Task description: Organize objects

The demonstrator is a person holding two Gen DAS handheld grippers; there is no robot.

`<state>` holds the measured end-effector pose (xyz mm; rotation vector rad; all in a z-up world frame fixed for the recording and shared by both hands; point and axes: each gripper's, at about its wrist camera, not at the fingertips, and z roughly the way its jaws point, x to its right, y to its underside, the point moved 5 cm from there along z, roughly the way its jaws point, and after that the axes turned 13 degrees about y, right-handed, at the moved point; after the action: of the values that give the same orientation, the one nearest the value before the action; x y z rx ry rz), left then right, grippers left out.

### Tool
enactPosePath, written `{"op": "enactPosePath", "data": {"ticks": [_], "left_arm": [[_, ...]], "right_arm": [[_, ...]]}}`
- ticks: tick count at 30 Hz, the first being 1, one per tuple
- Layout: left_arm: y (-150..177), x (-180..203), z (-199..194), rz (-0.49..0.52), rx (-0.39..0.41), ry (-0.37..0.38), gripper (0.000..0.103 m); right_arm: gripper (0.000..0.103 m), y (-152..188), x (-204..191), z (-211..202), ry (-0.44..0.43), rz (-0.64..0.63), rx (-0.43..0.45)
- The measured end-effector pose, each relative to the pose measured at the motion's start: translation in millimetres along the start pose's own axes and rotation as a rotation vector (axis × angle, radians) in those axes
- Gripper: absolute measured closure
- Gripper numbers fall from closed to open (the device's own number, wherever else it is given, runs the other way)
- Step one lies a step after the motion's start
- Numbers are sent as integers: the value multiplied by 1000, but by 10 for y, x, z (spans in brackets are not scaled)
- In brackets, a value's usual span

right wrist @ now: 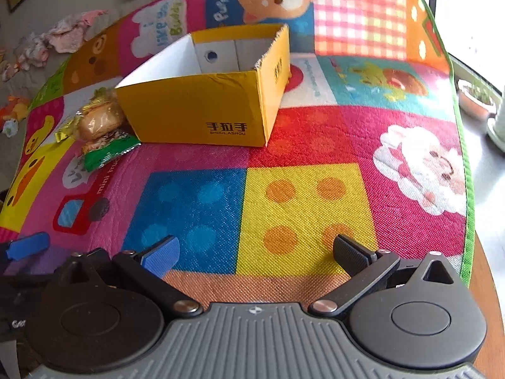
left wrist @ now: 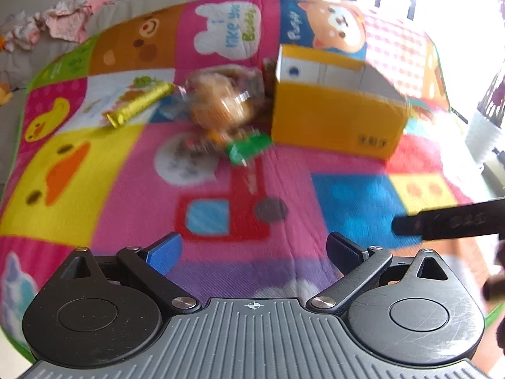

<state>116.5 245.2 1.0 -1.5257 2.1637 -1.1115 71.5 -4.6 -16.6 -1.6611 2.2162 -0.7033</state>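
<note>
Patchwork cartoon mat [right wrist: 303,208] covers the surface. Snack packets [left wrist: 221,104] lie beside the empty yellow box [right wrist: 202,117]. Both my fingers [left wrist: 252,249] [right wrist: 255,252] spread, empty. Risk: crinkly wrappers slipping.

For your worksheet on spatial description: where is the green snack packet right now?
In both wrist views, the green snack packet lies on the colourful mat, by the near left corner of the yellow box, just in front of the clear-wrapped bun.

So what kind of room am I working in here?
Most likely a home living room or play area: a cartoon-print patchwork mat covers the surface, crumpled clothes lie on a grey sofa behind, and wrapped snacks sit beside a yellow box.
</note>
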Motion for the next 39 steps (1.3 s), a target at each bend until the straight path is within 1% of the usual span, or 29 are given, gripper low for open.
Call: {"op": "enactPosePath", "data": {"ticks": [2, 3, 4, 5, 8, 11, 14, 16, 18, 19, 20, 22, 24, 26, 27, 28, 31, 32, 33, 34, 35, 36, 37, 39], "left_arm": [[-240, -83, -219, 7, 10, 19, 2], [-361, -128, -326, 2, 6, 33, 2], [-465, -182, -416, -9, -3, 48, 2], [-560, -237, -484, -24, -16, 60, 2], [-718, -423, -645, -87, -53, 70, 2], [-752, -605, -711, -157, -65, 53, 2], [-692, -767, -687, -224, -83, 55, 2], [-619, -844, -638, -262, -99, 57, 2], [-543, -886, -600, -278, -114, 60, 3], [-506, -889, -598, -276, -119, 55, 5], [-483, -894, -608, -270, -124, 50, 6], [-473, -893, -650, -260, -130, 38, 16], [-503, -892, -683, -254, -134, 23, 17], [-581, -873, -689, -238, -137, -1, 17], [-638, -854, -680, -229, -138, -16, 17], [-707, -831, -661, -222, -140, -33, 17], [-937, -740, -579, -230, -143, -72, 17], [-1017, -699, -546, -238, -144, -77, 17], [-1101, -645, -507, -242, -149, -84, 17], [-1178, -584, -465, -243, -157, -89, 17], [-1255, -523, -424, -247, -165, -92, 17], [-1327, -466, -387, -253, -173, -93, 17], [-1398, -415, -350, -261, -177, -88, 17], [-1524, -336, -280, -275, -178, -80, 17]], "right_arm": [[0, -112, -80, 93, 59, -24, -111], [0, -154, -127, 148, 95, -39, -153], [0, -187, -176, 188, 131, -47, -183], [0, -207, -185, 210, 151, -17, -207], [0, -256, -151, 269, 165, 34, -252], [0, -281, -154, 285, 196, 83, -248], [0, -266, -149, 271, 216, 129, -223], [0, -233, -149, 242, 234, 168, -169], [0, -178, -160, 199, 264, 219, -104], [0, -159, -177, 189, 272, 209, -88], [0, -154, -190, 177, 274, 194, -81], [0, -189, -173, 184, 252, 174, -119], [0, -248, -150, 196, 203, 133, -178], [0, -319, -124, 128, 118, 108, -209], [0, -378, -104, 45, 98, 97, -198], [0, -463, -84, -65, 96, 74, -160], [0, -844, -21, -486, 154, -15, 79], [0, -967, -19, -544, 164, -33, 130], [2, -1147, -13, -505, 158, -42, 157], [14, -1284, -23, -433, 136, -38, 158], [32, -1421, -45, -303, 103, -32, 128], [42, -1539, -70, -130, 83, -25, 85], [57, -1632, -100, 37, 89, -20, 50], [59, -1748, -140, 332, 143, -23, 12]]}}
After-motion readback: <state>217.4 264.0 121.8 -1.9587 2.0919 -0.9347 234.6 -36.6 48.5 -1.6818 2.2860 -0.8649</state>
